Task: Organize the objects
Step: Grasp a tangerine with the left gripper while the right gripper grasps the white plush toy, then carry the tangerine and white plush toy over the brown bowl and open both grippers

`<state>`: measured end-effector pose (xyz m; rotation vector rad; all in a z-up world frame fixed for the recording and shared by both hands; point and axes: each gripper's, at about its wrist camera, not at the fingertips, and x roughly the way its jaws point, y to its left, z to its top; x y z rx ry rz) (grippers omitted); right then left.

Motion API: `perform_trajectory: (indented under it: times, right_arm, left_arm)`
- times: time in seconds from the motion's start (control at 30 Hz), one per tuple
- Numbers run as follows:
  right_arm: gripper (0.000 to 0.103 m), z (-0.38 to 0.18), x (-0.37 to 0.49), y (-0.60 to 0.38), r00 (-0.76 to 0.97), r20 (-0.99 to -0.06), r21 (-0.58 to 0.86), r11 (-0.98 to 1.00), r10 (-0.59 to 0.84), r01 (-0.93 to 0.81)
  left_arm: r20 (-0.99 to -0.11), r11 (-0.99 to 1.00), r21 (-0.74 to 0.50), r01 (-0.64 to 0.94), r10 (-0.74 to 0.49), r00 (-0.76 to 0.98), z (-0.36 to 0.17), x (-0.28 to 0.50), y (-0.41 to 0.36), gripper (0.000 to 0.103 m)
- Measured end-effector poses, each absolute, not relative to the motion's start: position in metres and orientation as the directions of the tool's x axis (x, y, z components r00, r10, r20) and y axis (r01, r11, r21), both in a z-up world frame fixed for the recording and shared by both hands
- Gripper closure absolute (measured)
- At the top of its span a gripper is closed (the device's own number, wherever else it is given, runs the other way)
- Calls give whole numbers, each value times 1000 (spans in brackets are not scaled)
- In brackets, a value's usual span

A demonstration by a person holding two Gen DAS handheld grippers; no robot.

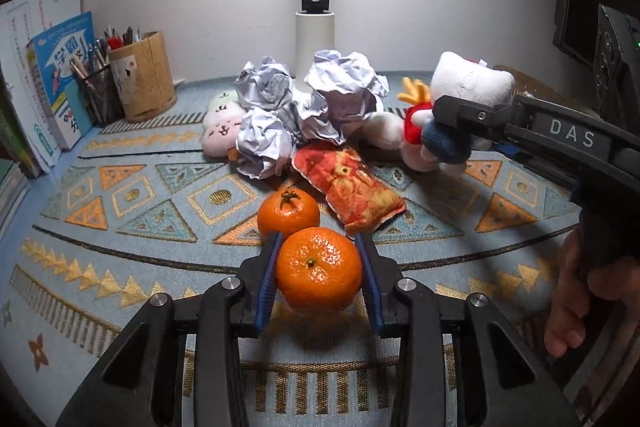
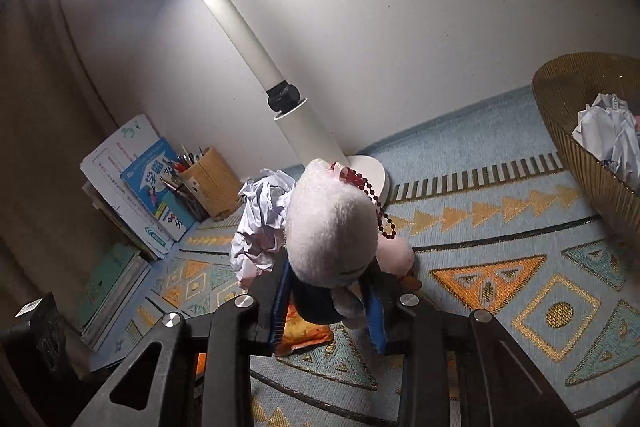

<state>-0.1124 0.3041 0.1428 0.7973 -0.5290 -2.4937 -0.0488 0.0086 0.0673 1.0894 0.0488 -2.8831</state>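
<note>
Meanwhile left tongs point(image 1: 319, 259) clamp tangerine point(image 1: 318, 269), mat point(image 1: 120, 247) open leftward.

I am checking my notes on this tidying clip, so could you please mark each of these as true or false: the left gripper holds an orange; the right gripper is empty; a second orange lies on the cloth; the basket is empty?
1. The left gripper holds an orange. True.
2. The right gripper is empty. False: it is shut on the white plush toy.
3. A second orange lies on the patterned cloth. True.
4. The wicker basket is empty. False: crumpled paper lies in it.
</note>
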Motion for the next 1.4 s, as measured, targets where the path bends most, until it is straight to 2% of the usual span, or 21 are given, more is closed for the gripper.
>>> perform_trajectory:
  times: [0.33,0.6,1.4]
  right_arm:
    - [71,132,-120,342,-721,-369,655,-714,-586,246]
    - [71,120,-123,363,-722,-344,737,-649,-600,189]
    - [71,123,-118,363,-713,-349,739,-647,-608,191]
  left_arm:
    - [-645,-997,13,72,-64,-762,71,-45,13,69]
    - [-649,-997,-1,82,-62,-758,70,-46,8,69]
    - [-660,-995,-12,98,-66,-749,67,-48,0,69]
